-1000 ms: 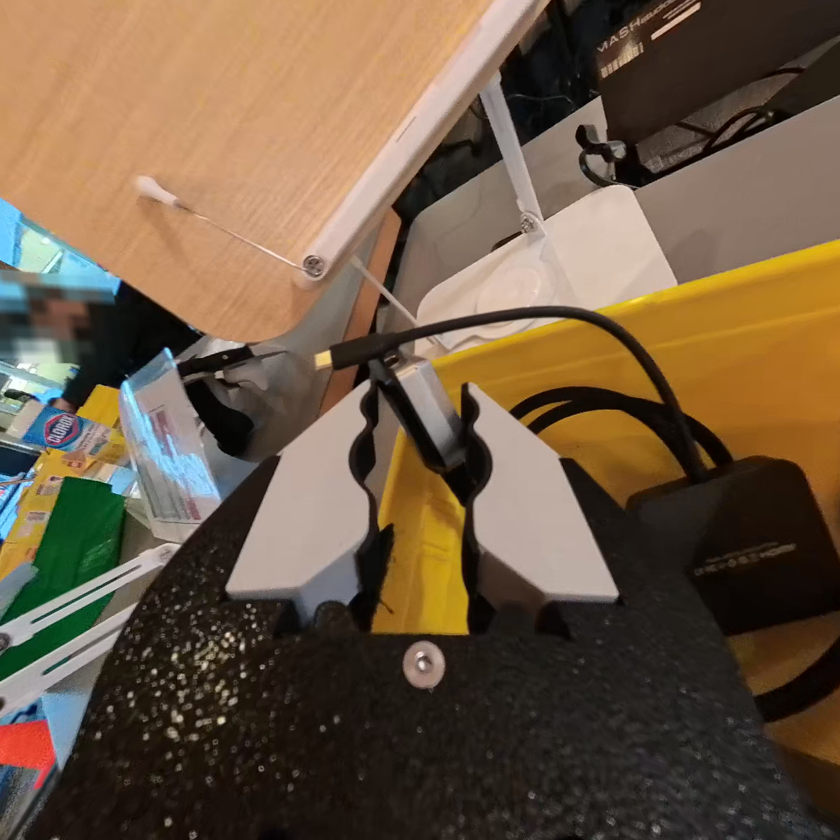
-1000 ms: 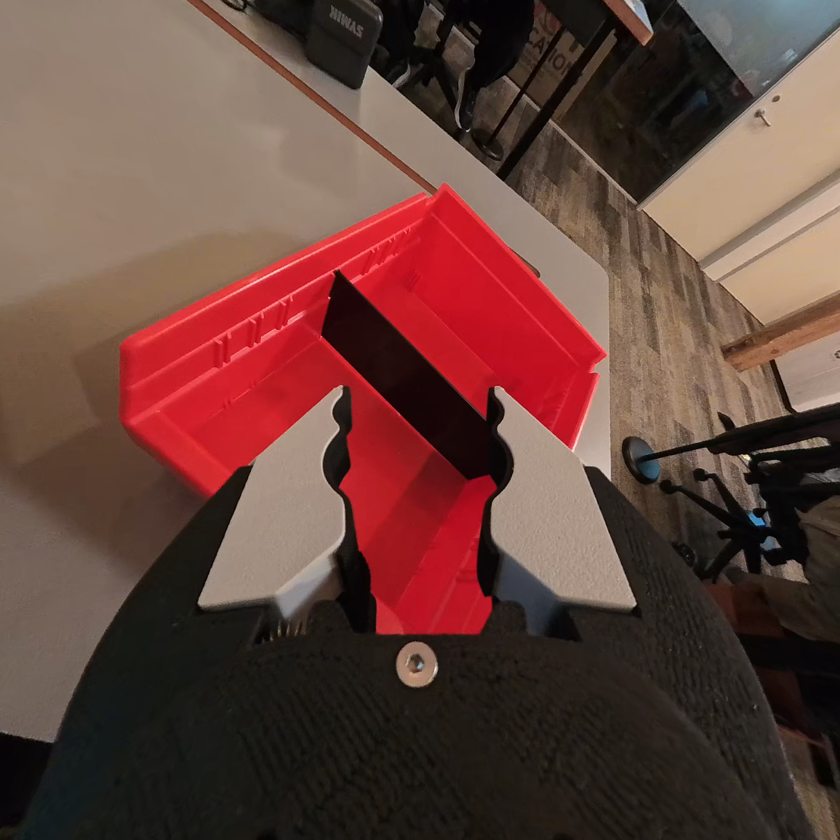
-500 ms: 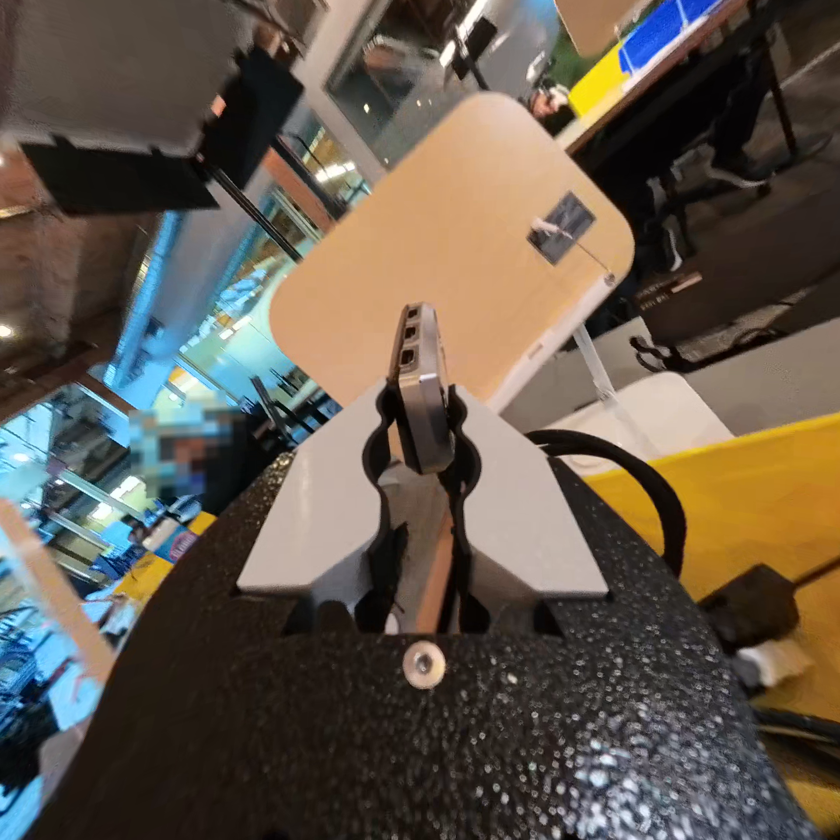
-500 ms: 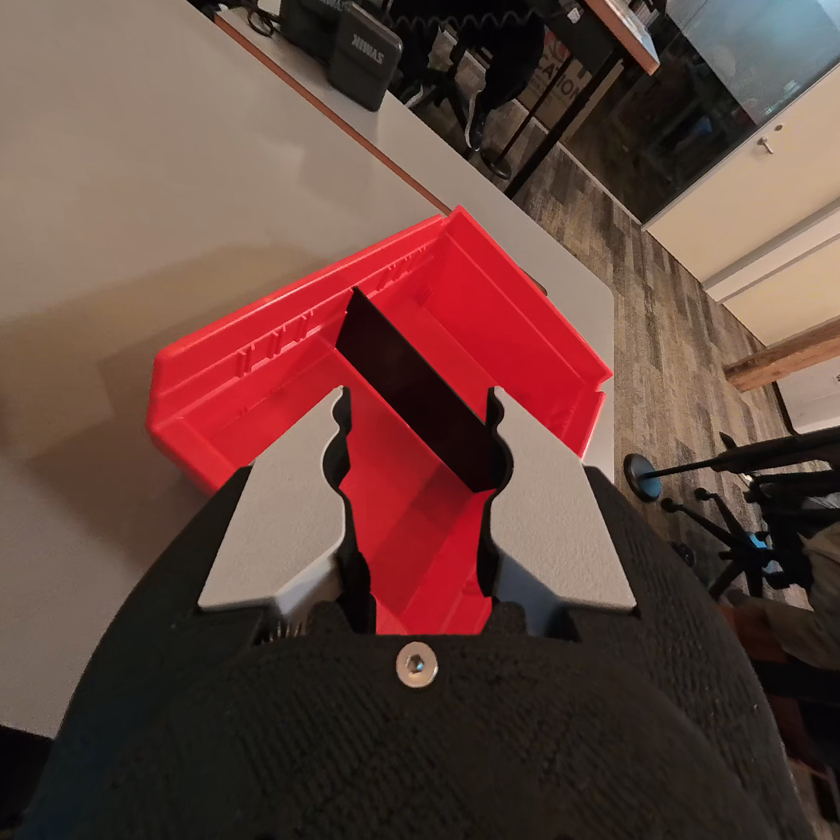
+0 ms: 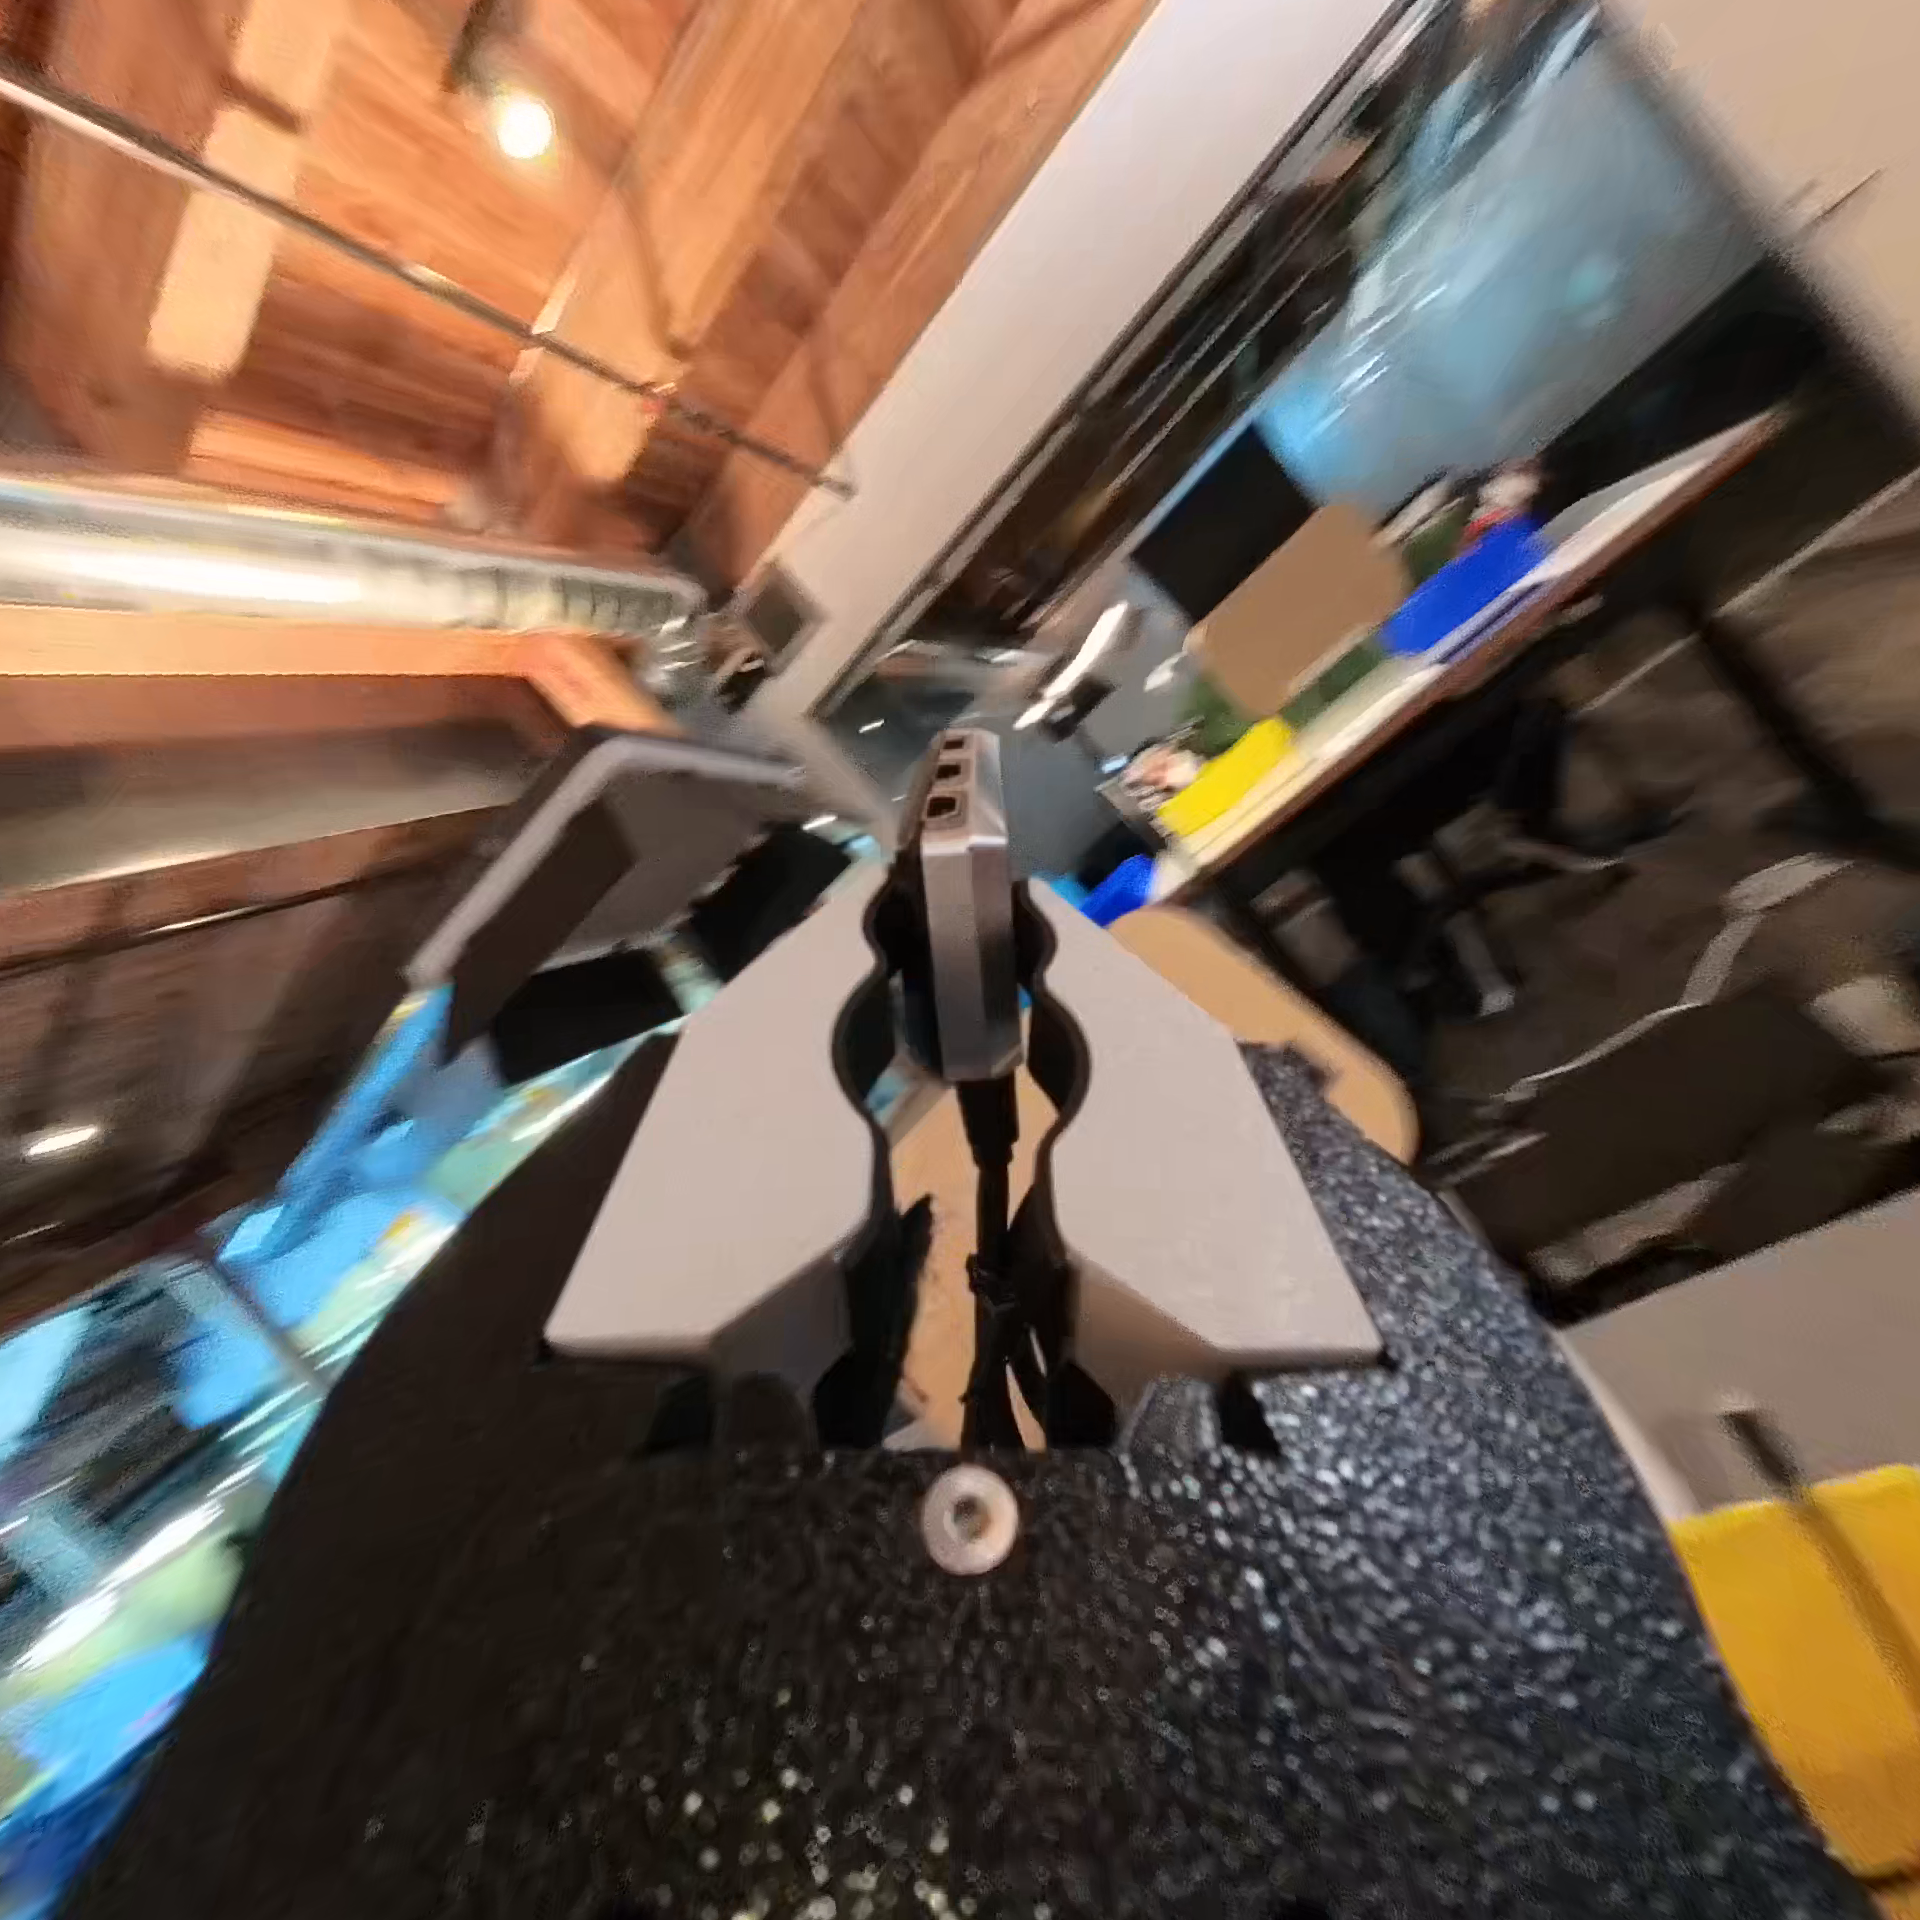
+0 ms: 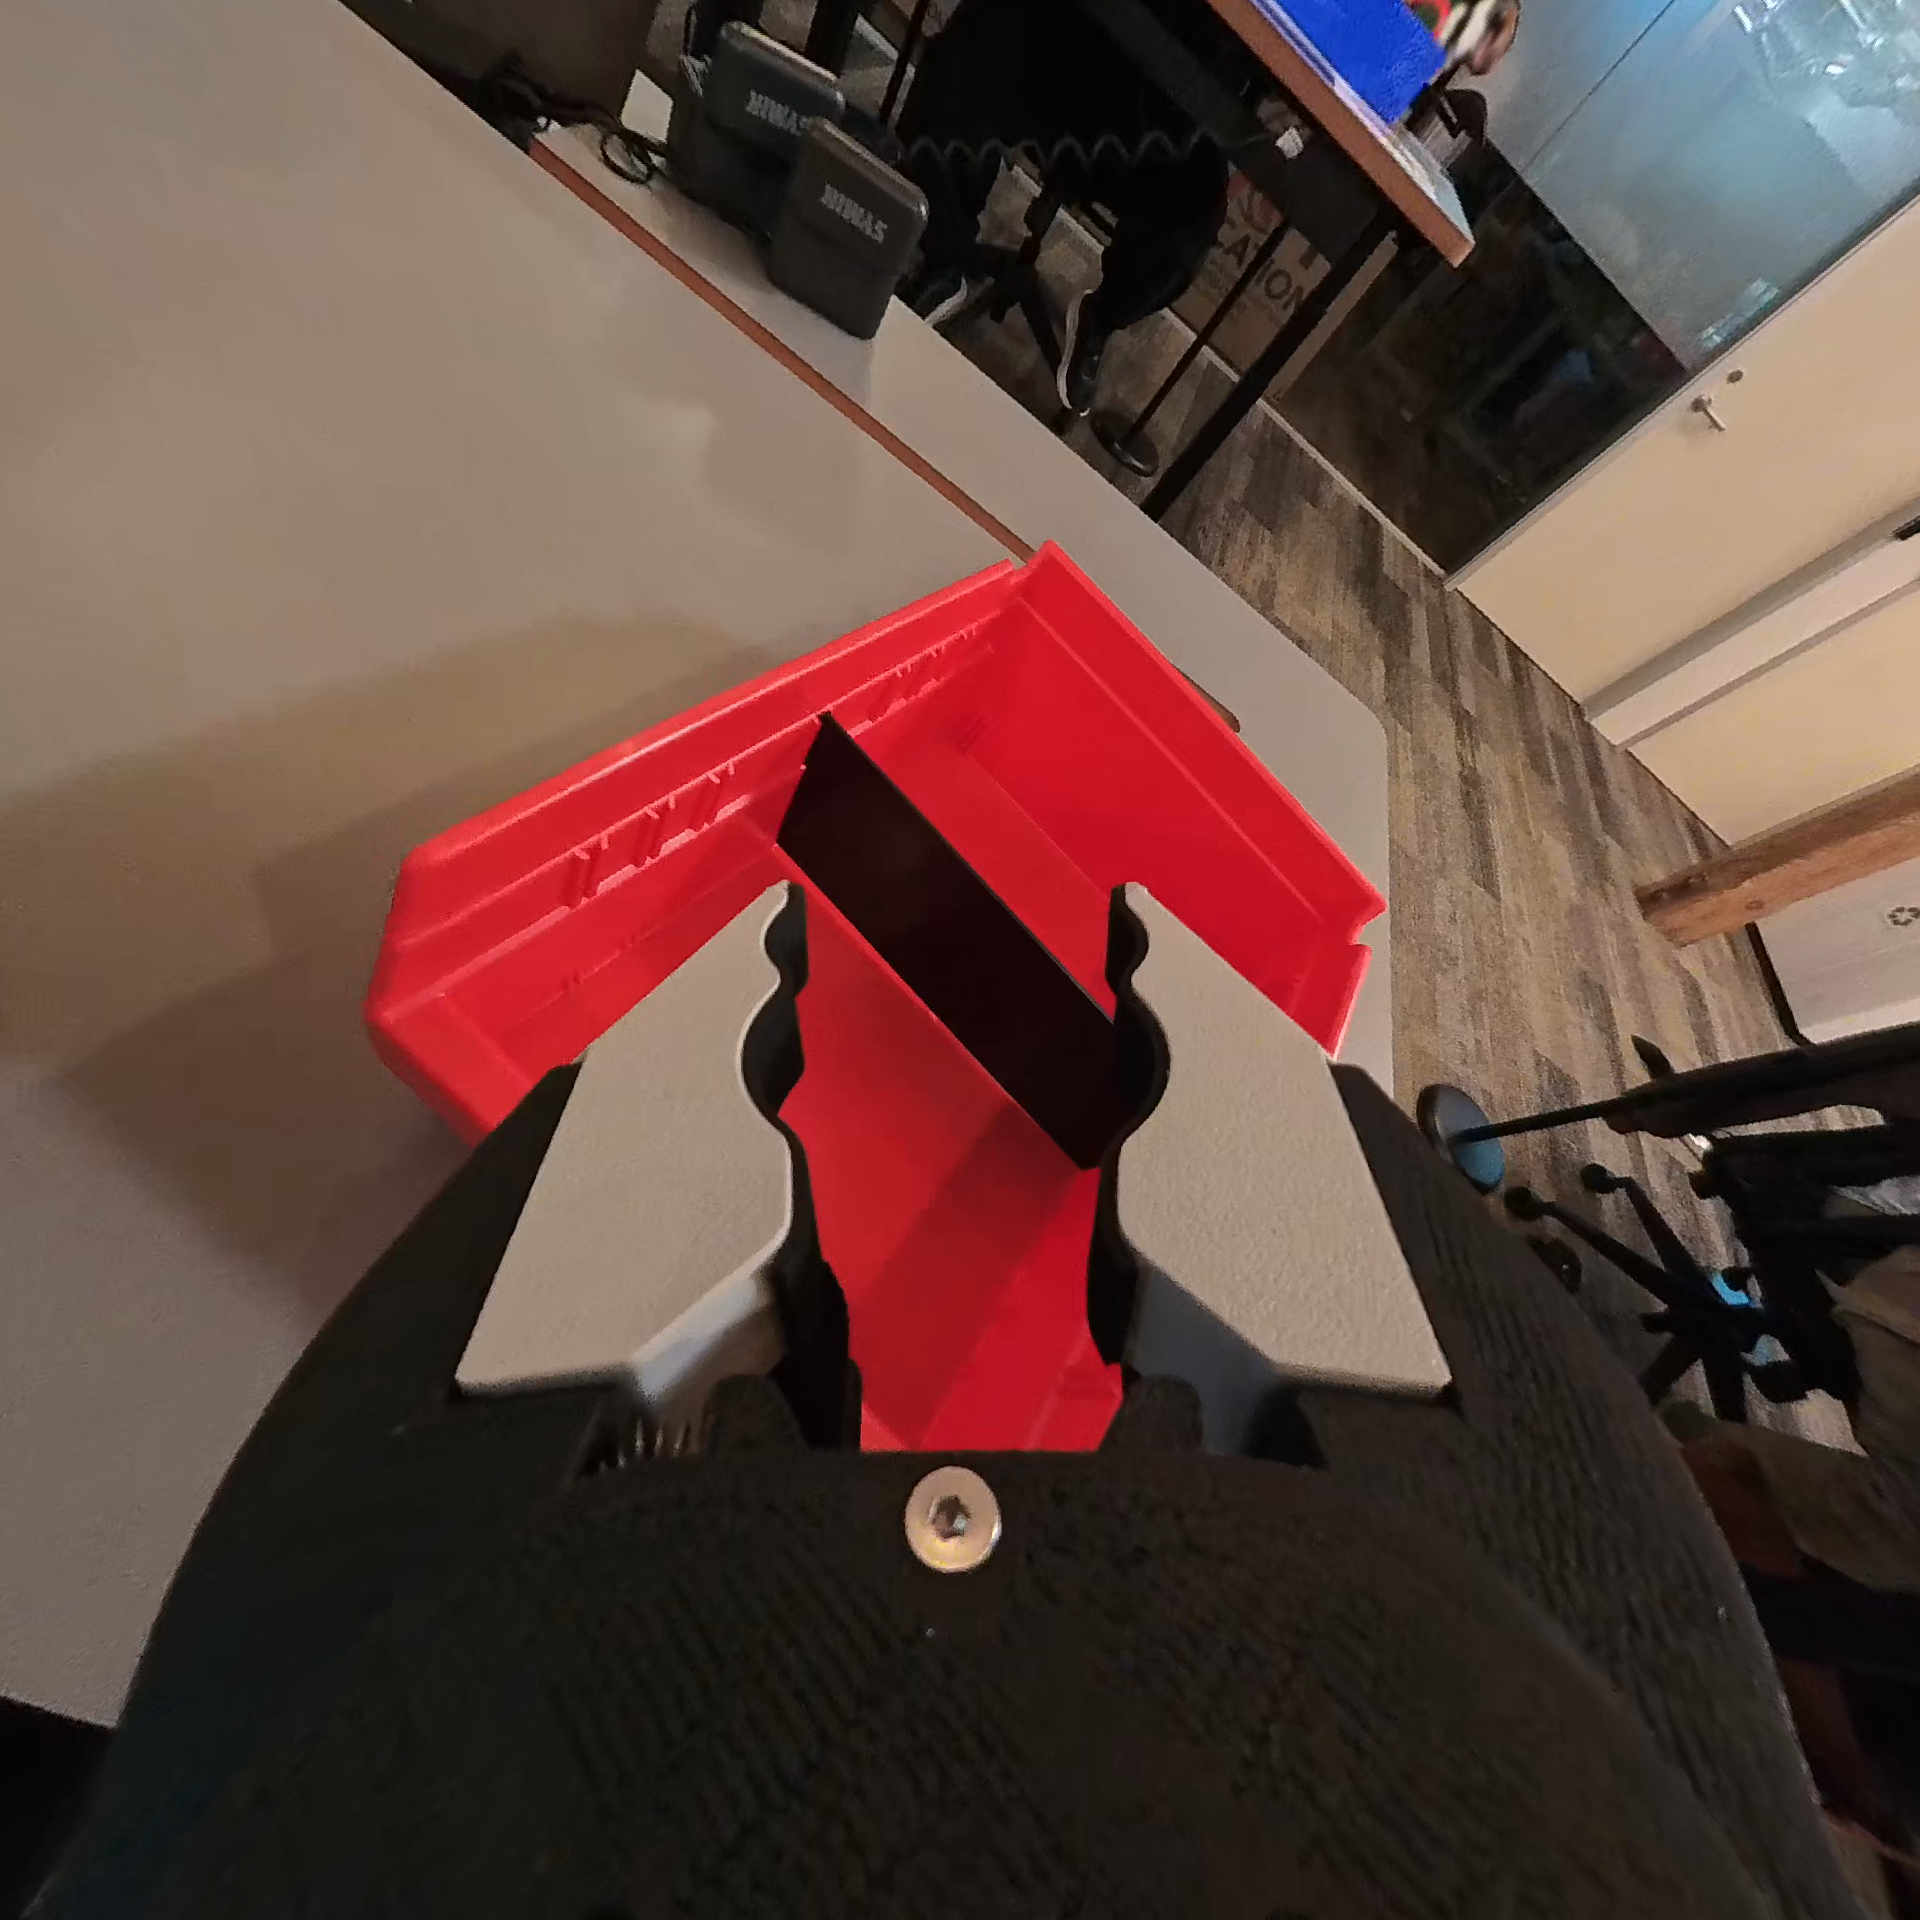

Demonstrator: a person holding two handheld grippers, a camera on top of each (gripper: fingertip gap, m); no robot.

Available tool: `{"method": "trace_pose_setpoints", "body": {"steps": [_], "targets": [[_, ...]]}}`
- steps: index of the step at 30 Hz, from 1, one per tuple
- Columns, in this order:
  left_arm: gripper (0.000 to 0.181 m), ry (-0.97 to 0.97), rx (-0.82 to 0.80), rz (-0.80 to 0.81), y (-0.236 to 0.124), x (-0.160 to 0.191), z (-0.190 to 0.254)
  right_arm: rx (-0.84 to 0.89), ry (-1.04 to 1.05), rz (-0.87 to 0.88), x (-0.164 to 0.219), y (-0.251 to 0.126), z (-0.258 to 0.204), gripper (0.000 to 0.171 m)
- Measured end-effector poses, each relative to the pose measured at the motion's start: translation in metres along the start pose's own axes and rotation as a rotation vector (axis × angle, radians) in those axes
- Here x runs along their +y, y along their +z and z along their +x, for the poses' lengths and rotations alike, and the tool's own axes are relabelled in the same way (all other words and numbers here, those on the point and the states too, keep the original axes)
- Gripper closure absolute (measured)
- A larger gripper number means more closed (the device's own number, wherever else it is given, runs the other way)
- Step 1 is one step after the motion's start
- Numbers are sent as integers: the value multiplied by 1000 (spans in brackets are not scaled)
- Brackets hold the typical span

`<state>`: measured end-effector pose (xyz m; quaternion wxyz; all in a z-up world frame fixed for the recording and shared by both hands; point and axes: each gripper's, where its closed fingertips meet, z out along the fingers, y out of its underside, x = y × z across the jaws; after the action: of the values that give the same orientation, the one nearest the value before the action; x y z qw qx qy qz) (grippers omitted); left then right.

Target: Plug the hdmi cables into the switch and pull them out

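Note:
My left gripper (image 5: 954, 896) is shut on the grey metal HDMI switch (image 5: 961, 914). The switch stands on edge between the fingers, lifted high and tilted up, with its row of ports (image 5: 945, 774) facing away. A black cable (image 5: 992, 1226) hangs from its near end down between the fingers. The view behind it is blurred. My right gripper (image 6: 954, 900) is open and empty, hovering over a red bin (image 6: 665, 842) with a black divider (image 6: 945, 935). No HDMI cable shows in the right wrist view.
The red bin sits on a grey table (image 6: 312, 520) near its far edge. Black cases (image 6: 831, 208) lie beyond it. A corner of a yellow bin (image 5: 1829, 1621) shows at the lower right of the left wrist view. Desks, chairs and bins stand farther off. About 65 cm separates my left fingertips from my right.
My left gripper has lifted the switch out of the yellow bin and swung upward, so the room now fills the view. My right gripper stayed open and drifted a little back from the red bin.

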<state>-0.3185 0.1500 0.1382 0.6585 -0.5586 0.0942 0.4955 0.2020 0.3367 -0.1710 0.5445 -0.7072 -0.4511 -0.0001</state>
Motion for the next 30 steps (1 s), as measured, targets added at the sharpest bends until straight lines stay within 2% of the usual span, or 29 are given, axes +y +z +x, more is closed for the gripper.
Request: {"method": "trace_pose_setpoints", "body": {"steps": [3, 7, 10, 14, 17, 22, 27, 30], "targets": [[164, -120, 242, 87, -5, -47, 40, 1, -4, 12, -3, -1, -1, 114], [163, -164, 563, 217, -29, -102, 113, 7, -3, 22, -5, -3, 1, 114], [163, -139, 697, 297, -49, -131, 164, 13, 1, 33, -6, -6, 3, 115], [163, -100, 831, 374, -75, -149, 231, 11, 3, 48, -6, -7, 4, 115], [162, -104, 807, 423, -88, -149, 271, 8, -2, 51, -6, -7, 4, 115], [163, -141, 616, 503, -108, -135, 315, 7, -7, 57, -7, -5, 4, 115], [164, -138, 446, 492, -119, -100, 352, 12, -24, 57, -9, -3, 2, 115], [164, -46, 475, 434, -119, -74, 383, 19, -37, 60, -11, -3, 2, 116]]}}
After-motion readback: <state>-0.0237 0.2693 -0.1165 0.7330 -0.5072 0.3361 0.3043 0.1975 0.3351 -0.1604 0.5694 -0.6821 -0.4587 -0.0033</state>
